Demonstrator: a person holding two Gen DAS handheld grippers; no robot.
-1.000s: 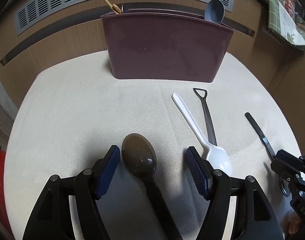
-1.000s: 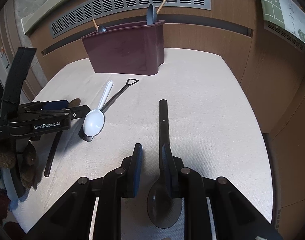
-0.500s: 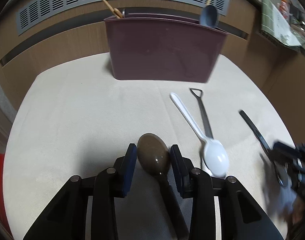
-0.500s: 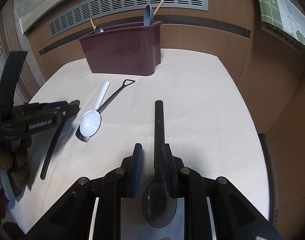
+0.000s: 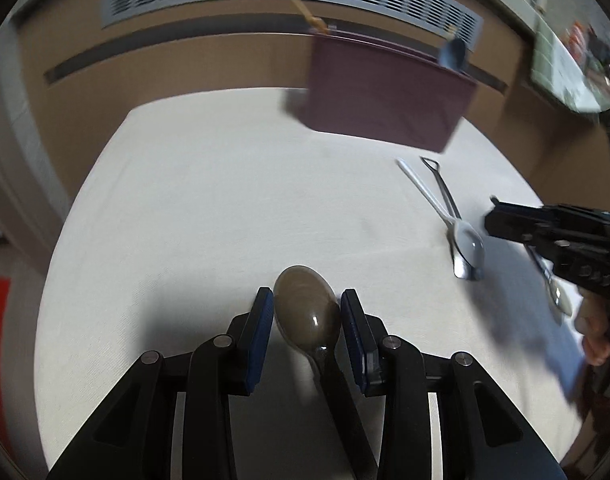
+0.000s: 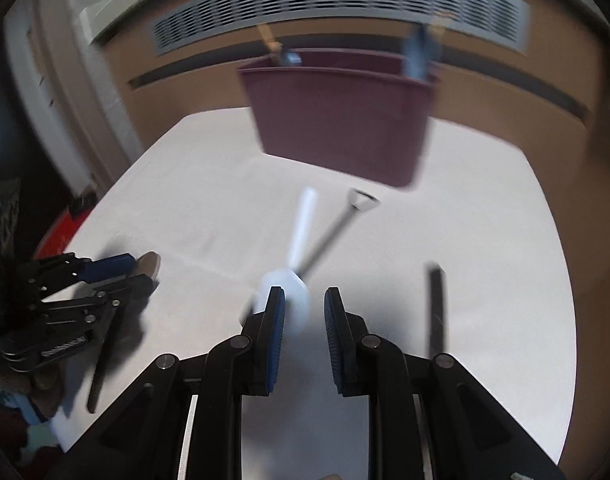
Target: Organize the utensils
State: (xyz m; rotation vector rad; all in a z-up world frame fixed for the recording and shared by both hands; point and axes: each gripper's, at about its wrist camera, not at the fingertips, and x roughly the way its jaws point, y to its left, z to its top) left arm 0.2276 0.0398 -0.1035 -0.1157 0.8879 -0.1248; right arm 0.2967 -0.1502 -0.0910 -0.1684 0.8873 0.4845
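Here the left tongs point(image 5: 307, 312) pinch the brown spoon point(image 5: 308, 312) by its bowl, just above the white surface point(image 5: 209, 216). The right tongs point(image 6: 304, 320) are slightly spread with nothing between their pads, hovering over the white spoon point(image 6: 301, 232), which lies beside a black utensil point(image 6: 333, 232). The maroon holder point(image 6: 341, 116) stands at the back; another black-handled utensil point(image 6: 437, 304) lies to the right.

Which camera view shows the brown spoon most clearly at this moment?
The left wrist view. There the brown spoon lies sharp and close, its bowl between the fingers of the left claw. In the right wrist view it is small and blurred at the left; only the bowl's tip and part of the handle show.
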